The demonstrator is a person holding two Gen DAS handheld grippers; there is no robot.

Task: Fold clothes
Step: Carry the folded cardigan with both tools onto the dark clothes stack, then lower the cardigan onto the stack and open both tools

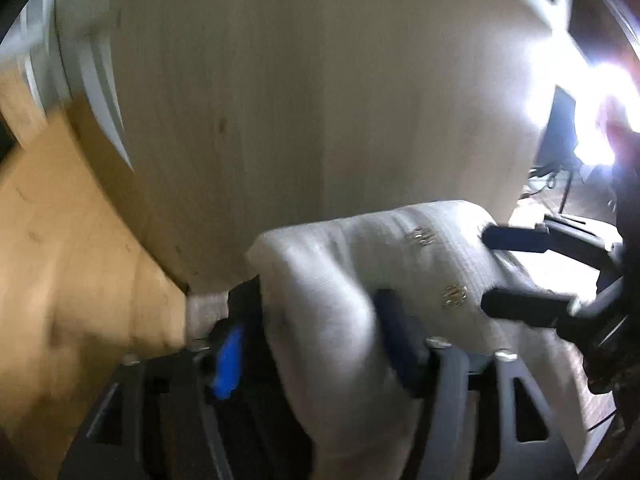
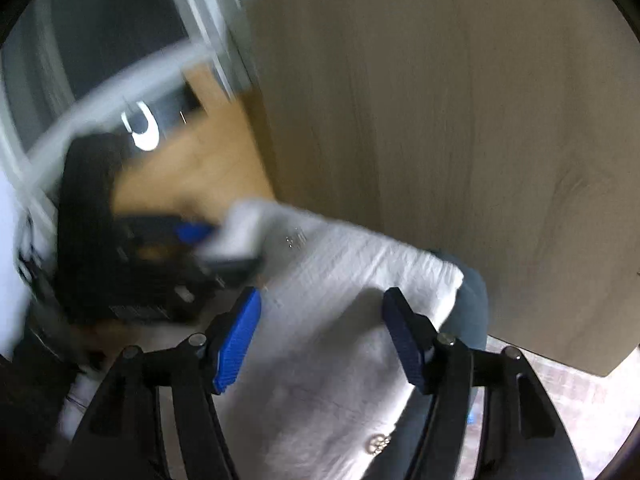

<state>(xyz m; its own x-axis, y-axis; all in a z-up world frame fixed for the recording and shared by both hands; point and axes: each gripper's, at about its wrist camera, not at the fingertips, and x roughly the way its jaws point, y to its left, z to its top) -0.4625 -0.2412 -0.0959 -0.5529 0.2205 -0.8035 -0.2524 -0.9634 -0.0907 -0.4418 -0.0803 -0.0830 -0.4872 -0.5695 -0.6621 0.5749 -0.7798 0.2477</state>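
Garment (image 2: 340, 320) stretches lengthwise between both grippers.

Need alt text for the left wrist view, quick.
A white garment with small metallic motifs bulges between the left gripper's blue-padded jaws, held off a pale wooden table. The right gripper reaches in from the right; the image is motion-blurred.

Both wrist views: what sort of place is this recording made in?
Probably a room in a home, though the views are blurred. A pale wooden table stands on a warm wood floor, white window frames behind it, and a white garment is being handled.
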